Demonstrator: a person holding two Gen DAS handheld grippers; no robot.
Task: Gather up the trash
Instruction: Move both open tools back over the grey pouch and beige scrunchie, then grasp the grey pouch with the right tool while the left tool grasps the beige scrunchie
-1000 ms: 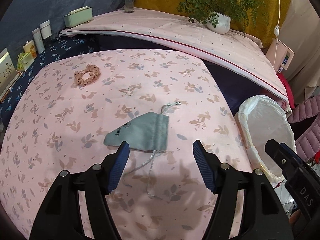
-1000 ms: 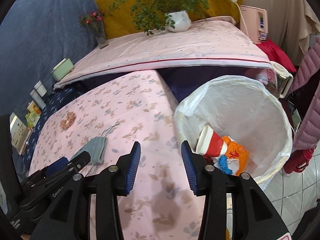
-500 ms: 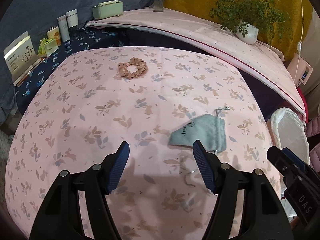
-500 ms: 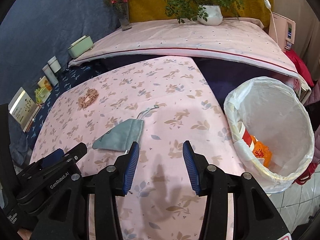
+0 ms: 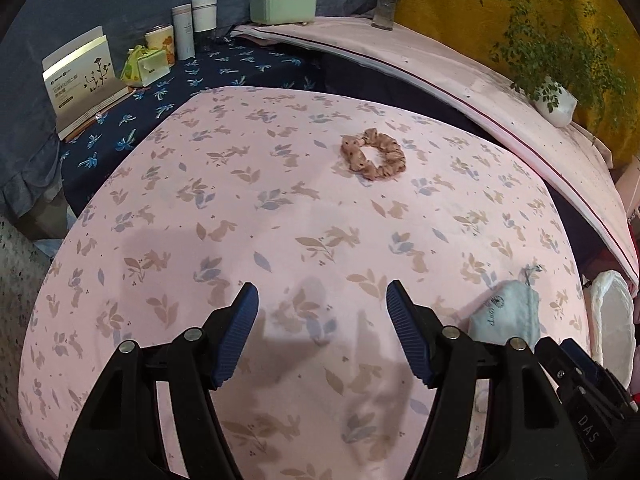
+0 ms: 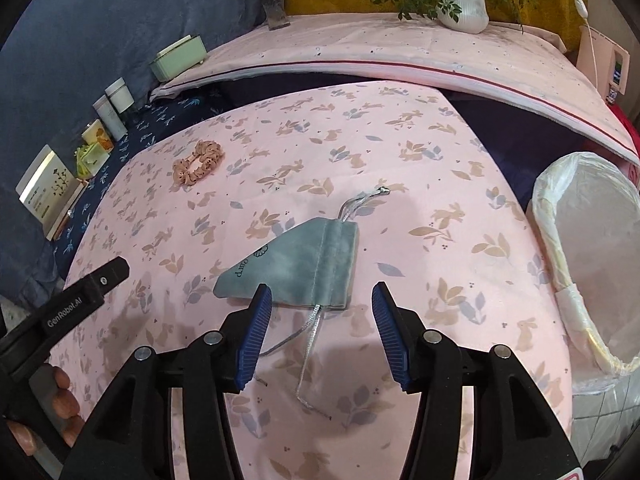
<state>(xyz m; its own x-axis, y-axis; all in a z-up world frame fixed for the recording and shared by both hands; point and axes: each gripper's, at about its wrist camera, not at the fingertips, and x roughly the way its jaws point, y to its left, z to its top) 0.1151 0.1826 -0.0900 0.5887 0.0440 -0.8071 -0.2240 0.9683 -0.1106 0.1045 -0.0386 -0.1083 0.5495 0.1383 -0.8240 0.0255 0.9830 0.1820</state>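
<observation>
A grey drawstring pouch [image 6: 296,268] lies on the pink rabbit-print table [image 6: 400,208], its silver cord trailing toward me. My right gripper [image 6: 322,300] is open and empty, just short of the pouch's near edge. My left gripper [image 5: 322,298] is open and empty above bare cloth; the pouch [image 5: 506,316] lies to its right. A pink scrunchie [image 5: 374,154] lies farther back, and shows in the right wrist view [image 6: 198,162] too. A bin with a white liner [image 6: 588,264] stands off the table's right edge; its contents are hidden.
Boxes, jars and a card [image 5: 80,76] line a dark blue cloth at the left. A higher pink shelf [image 6: 400,44] behind carries a green box [image 6: 180,58], a flower vase [image 6: 276,4] and a potted plant [image 6: 464,6].
Both grippers swung left: the left view turned from the pouch toward the scrunchie and the table's left side. The right gripper turned from the bin to face the pouch. Both stayed open.
</observation>
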